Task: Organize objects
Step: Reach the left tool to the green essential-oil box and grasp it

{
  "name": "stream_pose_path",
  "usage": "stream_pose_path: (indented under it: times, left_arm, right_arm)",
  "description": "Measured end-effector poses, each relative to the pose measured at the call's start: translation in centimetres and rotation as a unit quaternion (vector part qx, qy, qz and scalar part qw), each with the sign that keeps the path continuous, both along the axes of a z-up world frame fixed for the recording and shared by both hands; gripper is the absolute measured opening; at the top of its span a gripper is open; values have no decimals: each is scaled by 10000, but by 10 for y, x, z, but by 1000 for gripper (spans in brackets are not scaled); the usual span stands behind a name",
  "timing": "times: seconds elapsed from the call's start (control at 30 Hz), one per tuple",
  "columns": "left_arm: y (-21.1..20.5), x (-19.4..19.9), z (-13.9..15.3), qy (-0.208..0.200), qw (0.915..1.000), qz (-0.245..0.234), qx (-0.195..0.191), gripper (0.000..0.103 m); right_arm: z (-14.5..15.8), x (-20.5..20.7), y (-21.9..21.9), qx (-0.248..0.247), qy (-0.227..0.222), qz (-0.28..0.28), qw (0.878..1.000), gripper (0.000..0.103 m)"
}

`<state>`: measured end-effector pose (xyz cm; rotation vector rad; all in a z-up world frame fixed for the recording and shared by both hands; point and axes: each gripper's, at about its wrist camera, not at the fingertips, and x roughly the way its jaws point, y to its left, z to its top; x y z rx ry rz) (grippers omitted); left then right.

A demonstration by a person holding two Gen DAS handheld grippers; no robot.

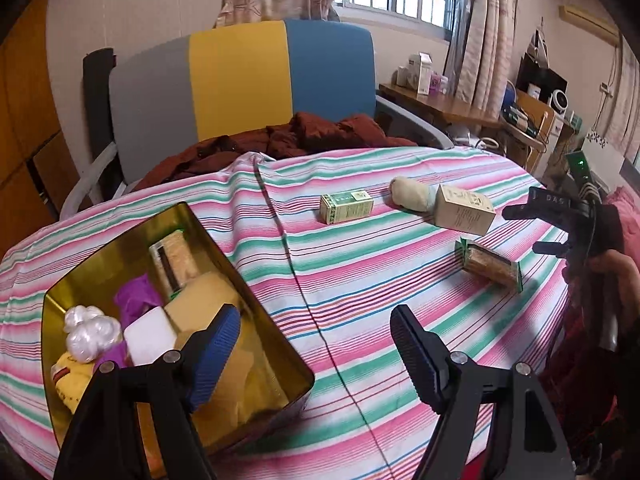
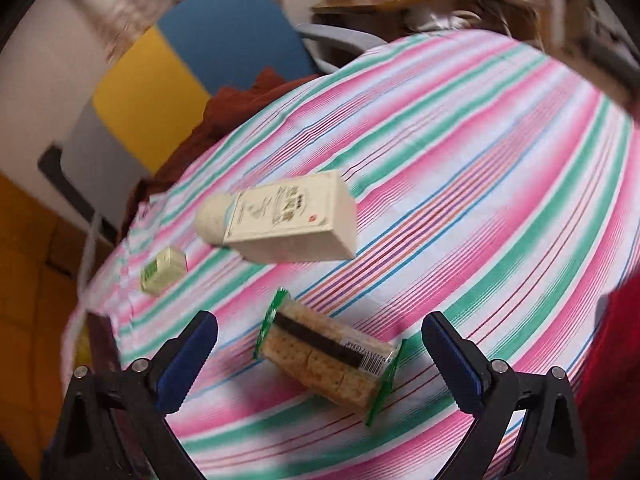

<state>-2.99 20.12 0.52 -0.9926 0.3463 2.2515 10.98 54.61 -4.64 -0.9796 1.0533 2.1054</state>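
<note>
A gold tin box (image 1: 276, 334) stands on the striped cloth at the left, filled with a cracker pack, a purple cloth, a white block, white yarn balls and yellow items. My left gripper (image 1: 316, 344) hangs open beside and partly over the tin, nothing between its fingers. Loose on the cloth lie a small green-and-cream box (image 1: 346, 206) (image 2: 164, 270), a rolled beige sock (image 1: 412, 194), a larger cream carton (image 1: 464, 210) (image 2: 292, 218) and a cracker pack (image 1: 492, 266) (image 2: 328, 360). My right gripper (image 2: 320, 354) (image 1: 536, 230) is open, its fingers on either side of that cracker pack, not touching.
A chair with grey, yellow and blue panels (image 1: 240, 80) stands behind the table with a rust-brown garment (image 1: 280, 140) on it. A cluttered wooden desk (image 1: 440, 104) sits at the back right by the window. A person's red sleeve (image 2: 616, 360) is at the right.
</note>
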Motion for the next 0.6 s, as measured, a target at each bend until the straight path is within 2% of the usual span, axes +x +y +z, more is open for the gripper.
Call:
stream_pose_path:
  times: [0.1, 0.4, 0.6]
  left_arm:
    - [11, -4, -7, -115, 9998, -76, -115, 79]
    - [42, -27, -17, -301, 9987, -199, -350, 79]
    - [67, -48, -25, -665, 9967, -238, -405, 79]
  right_arm:
    - [-2, 3, 4, -102, 31, -128, 9999, 103]
    - [-6, -4, 2, -245, 91, 64, 9996, 103]
    - [-8, -6, 1, -306, 128, 133, 9994, 103]
